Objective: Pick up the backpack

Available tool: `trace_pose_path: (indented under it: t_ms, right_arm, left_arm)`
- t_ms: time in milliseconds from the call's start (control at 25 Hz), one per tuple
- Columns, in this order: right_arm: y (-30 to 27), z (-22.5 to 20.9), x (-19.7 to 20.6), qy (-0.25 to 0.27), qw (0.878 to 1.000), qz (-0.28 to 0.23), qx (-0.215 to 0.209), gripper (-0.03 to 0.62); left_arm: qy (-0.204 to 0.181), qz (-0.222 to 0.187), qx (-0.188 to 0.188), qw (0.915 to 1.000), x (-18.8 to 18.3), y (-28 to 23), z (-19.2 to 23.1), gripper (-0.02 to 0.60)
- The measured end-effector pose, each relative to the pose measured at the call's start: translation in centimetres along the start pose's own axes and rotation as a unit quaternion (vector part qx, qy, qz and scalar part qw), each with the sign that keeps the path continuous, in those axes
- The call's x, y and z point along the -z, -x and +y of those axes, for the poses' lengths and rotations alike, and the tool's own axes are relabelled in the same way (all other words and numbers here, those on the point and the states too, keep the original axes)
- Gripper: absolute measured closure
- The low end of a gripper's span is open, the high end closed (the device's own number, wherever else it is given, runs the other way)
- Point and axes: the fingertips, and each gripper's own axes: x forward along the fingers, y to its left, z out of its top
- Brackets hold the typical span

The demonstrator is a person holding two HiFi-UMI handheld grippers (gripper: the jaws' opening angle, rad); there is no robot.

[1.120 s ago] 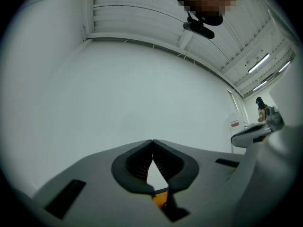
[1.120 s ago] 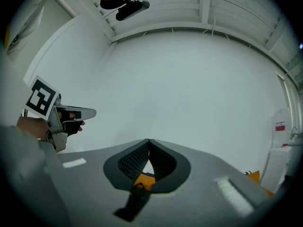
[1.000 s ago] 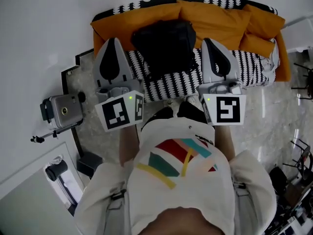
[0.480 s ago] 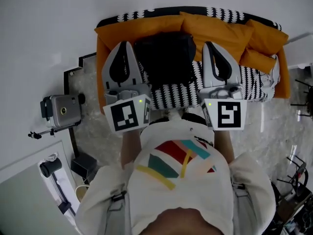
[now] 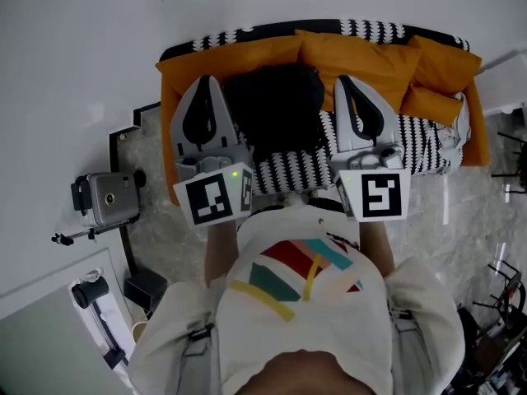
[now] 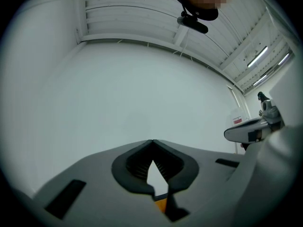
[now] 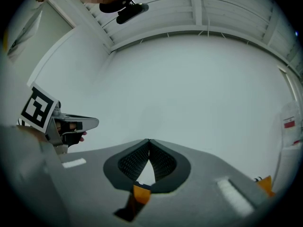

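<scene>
**Q:** What's in the frame, left to right?

**A:** Far left, a camera on its stand, on the floor by the wall. Then my left gripper, jaws clenched tip to tip with nothing between them, held up at the sofa's left end. The black backpack lies on the striped seat, between my two grippers and held by neither.

**Q:** And the right?

**A:** My right gripper is closed and empty too. It faces the white wall, with orange cushions beyond it.
</scene>
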Motion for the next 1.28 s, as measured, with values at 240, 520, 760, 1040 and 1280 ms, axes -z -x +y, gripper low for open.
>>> trace_pose_path:
  t_ms: [240,520,760,1040,1280]
  right_arm:
    - [-1.8,-1.2,0.4,-0.006,1.0,-0.006,0.009,0.589]
    - [-6.7,-3.1,1.2,-0.008,1.0,-0.028,0.005,0.589]
    - [-10.4,-2.6,6.0,0.002,1.0,-0.018,-0.01,0.589]
    - [-10.9,-1.6,17.0,-0.01,0.999,0.031,-0.009,0.589]
    - [-9.3,0.5,27.4,-0.02,0.995,0.087,-0.036,0.589]
  left_arm:
    - [0.003,0.015,0.007,0.9999,1.7,-1.7,-0.1,0.566]
    - [-0.019,0.011,0.012,0.9997,4.2,-6.6,0.2,0.566]
    - [-0.022,0.044,0.014,0.9987,10.9,-8.8,0.9,0.566]
    - [-0.021,0.1,0.043,0.9939,23.2,-7.4,-0.8,0.566]
    - [-0.001,0.136,0.045,0.9897,30.9,-5.4,-1.5,0.566]
